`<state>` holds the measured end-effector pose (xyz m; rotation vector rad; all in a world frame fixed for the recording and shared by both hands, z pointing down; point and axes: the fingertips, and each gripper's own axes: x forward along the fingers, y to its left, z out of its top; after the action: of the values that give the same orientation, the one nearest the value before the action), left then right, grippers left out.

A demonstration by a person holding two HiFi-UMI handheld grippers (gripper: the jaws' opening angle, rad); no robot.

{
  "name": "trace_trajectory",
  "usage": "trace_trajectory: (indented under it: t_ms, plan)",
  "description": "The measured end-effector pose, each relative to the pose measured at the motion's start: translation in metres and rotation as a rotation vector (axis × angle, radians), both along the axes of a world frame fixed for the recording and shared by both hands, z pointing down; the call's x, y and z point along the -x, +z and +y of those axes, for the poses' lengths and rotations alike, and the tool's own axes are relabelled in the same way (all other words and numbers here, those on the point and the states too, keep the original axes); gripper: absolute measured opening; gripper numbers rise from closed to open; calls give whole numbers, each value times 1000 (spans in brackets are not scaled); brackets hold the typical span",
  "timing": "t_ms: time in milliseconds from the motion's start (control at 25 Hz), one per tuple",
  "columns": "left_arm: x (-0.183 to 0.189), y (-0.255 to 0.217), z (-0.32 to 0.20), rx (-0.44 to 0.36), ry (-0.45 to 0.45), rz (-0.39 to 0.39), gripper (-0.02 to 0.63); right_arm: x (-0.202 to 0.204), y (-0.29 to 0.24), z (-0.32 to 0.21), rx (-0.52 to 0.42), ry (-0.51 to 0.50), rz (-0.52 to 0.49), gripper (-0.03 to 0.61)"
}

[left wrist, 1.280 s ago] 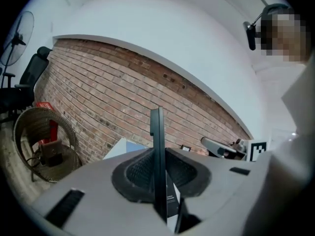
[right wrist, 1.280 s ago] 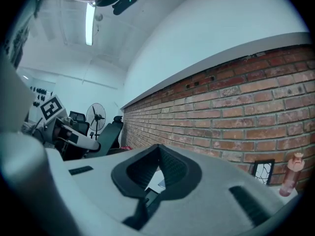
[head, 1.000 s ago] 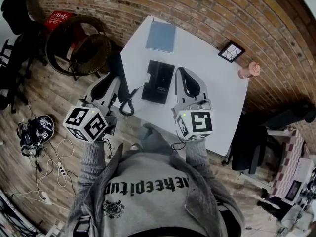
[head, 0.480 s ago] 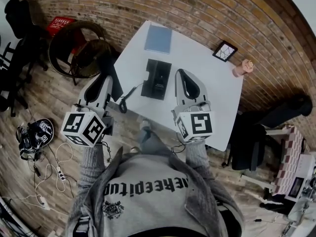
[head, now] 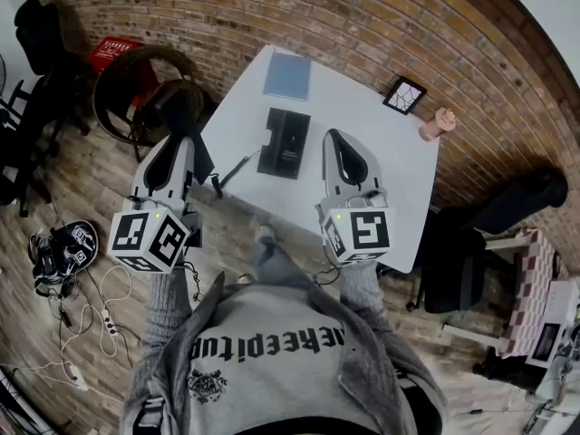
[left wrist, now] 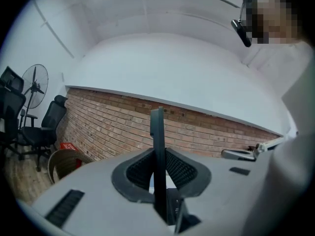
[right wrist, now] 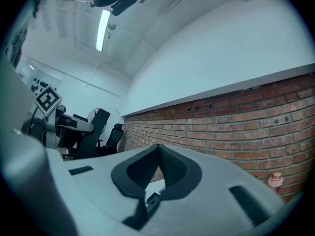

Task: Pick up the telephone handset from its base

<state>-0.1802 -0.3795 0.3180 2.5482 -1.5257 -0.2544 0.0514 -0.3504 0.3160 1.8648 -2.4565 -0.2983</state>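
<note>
The left gripper (left wrist: 157, 150) is clenched on the telephone handset (left wrist: 157, 132). In the left gripper view the handset shows only edge-on, as a thin dark upright bar pinched between the two pads. Its lower end is lost behind the jaws' own bodies, so its full length cannot be read there. In the head view it hangs off the left edge of the white table (head: 385, 166), over the wooden floor. Its dark shape merges there with the round wicker chair (head: 122, 84) behind it, so its outline is hard to follow. A black cord (head: 237, 164) runs from it to the base (head: 285, 143), which lies flat on the table, apart from the handset. Where the cord joins the handset cannot be made out.

The right gripper (right wrist: 158, 147) is closed with its tips together and nothing between them. It hovers over the table just right of the base and covers part of the tabletop. Both hands are hidden under the marker cubes; only grey sleeves show.

Farther back lie a blue notebook (head: 287, 75), a small framed picture (head: 403, 95) and a pink object (head: 436, 124) too small to identify.
</note>
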Motion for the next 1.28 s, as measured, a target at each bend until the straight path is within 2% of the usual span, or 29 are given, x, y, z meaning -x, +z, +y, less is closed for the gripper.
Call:
trace_trajectory:
  t_ms: [280,640,1280]
  plan:
    - [10,-15,24,-53,-53,-22,67,-4,-6,27,-19,20,3,3]
    - [17,-22,55,-85,-90,-25,67,-7,-11,61,-31,44,4,3]
    - [25,-26,90,-105,-99,-16,67,-3,-11,100,-40,77,-2,3]
